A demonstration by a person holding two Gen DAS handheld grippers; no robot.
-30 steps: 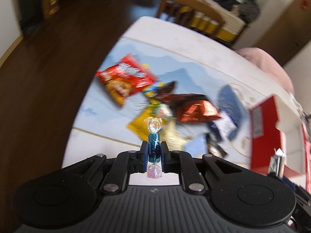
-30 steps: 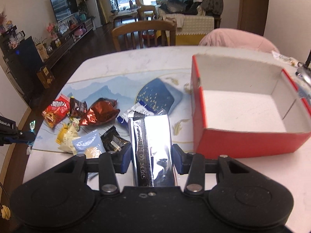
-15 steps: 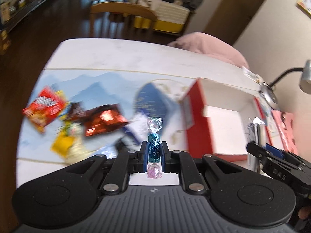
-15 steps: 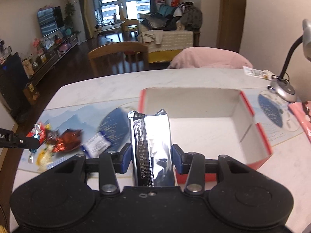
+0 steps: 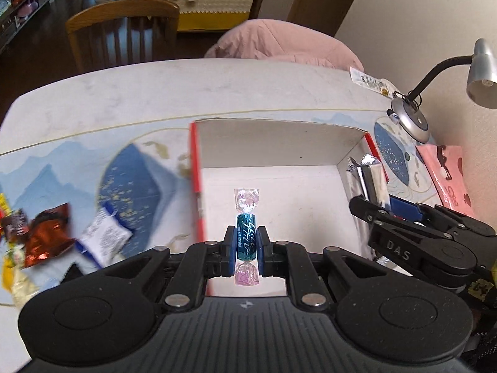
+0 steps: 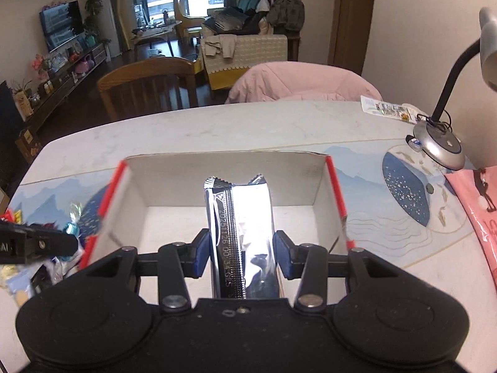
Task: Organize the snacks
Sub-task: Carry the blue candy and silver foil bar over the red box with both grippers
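Left claw (image 5: 246, 250) was clenched on a twist-wrapped candy (image 5: 246, 237), blue pads pinching the teal middle, one clear twisted end sticking out forward and a pinkish end hanging behind the pads. Candy hovered over the white floor of the red box (image 5: 196, 168), near its left wall, not touching it

Right claw (image 6: 241, 255) was grasping a silver foil snack pack (image 6: 245, 217) standing upright between the blue pads, crimped seam with printed date digits facing the camera, zigzag top edge up. Pack sat above the box's open interior in the right wrist view; in the left wrist view the same pack and right claw showed at the box's right wall

Red box was open on top, white inside, red outside, nothing lying on the floor that showed. It rested on the table (image 6: 217, 124), on a blue-and-white mat with a mountain print (image 5: 62, 168)

Left of the box, on the mat, loose snacks lay blurred: a white and blue packet (image 5: 104, 236) near the box's left wall, a copper-red foil bag (image 5: 46, 236) further left, a yellowish packet (image 5: 15, 279) at the table edge. Exact touching between them unclear from blur

Right of the box a desk lamp (image 6: 441, 146) stood on its round silver base, a pink sheet (image 6: 478, 205) just beside it. A small printed packet (image 6: 388, 110) lay at the far right table edge. Behind the table were a wooden chair (image 6: 149, 87) and a pink-draped chair (image 6: 298, 84)
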